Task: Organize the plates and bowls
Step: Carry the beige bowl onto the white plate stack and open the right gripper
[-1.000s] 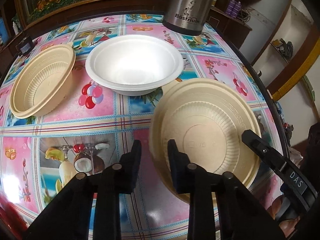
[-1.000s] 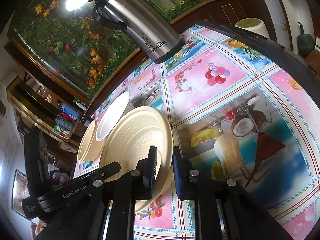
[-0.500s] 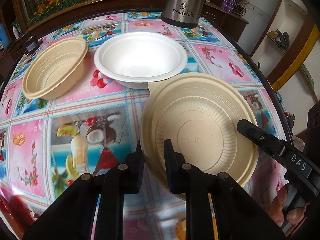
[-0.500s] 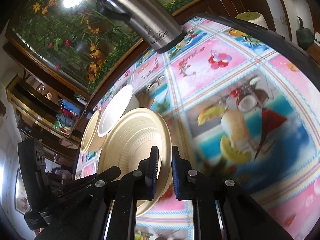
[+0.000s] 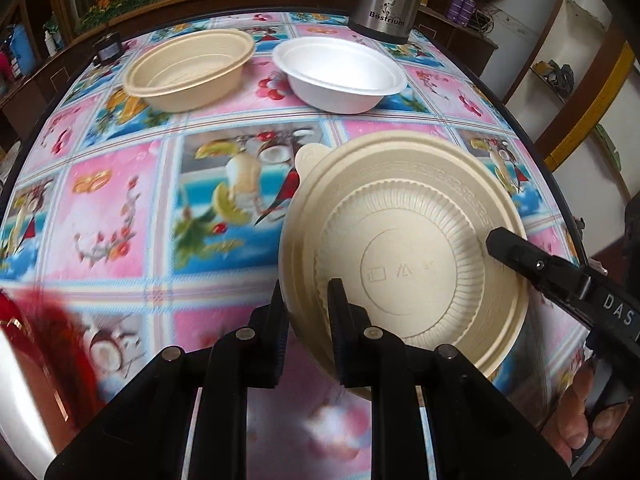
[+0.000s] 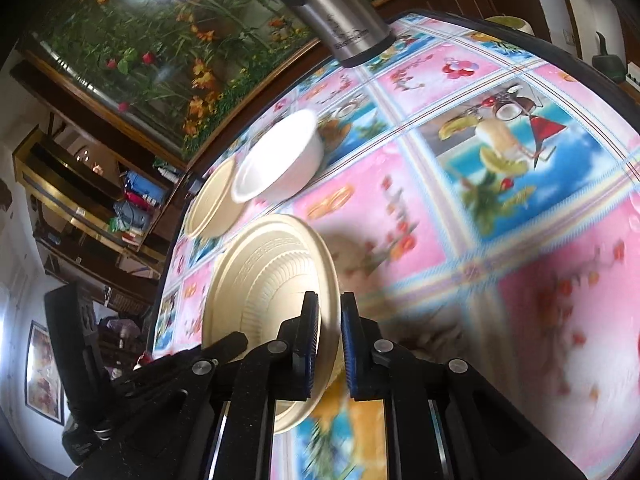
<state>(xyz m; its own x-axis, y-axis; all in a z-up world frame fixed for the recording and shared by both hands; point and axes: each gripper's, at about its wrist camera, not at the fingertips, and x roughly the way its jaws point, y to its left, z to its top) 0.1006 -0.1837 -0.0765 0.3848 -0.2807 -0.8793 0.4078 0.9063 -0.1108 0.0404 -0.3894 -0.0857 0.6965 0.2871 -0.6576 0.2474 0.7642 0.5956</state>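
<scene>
Two claws, left claw (image 5: 306,316) and right claw (image 6: 329,332), clenched on opposite rims of beige plate (image 5: 404,248), lifted above table (image 5: 120,216)

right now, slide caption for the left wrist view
Both grippers clamp the beige plate by its rim; beige bowl and white bowl wait beyond.

Two fisheye views, each looking forward along a gripper's fingers. The left wrist view looks steeply down, close over the patterned surface (image 5: 120,208), toward its far edge. The right wrist view is tilted, at a shallower angle. Both share the beige plate (image 5: 404,248) (image 6: 272,276), white bowl (image 5: 340,72) (image 6: 280,160), beige bowl (image 5: 188,68) (image 6: 212,204) and steel flask (image 5: 384,4) (image 6: 340,24).
</scene>
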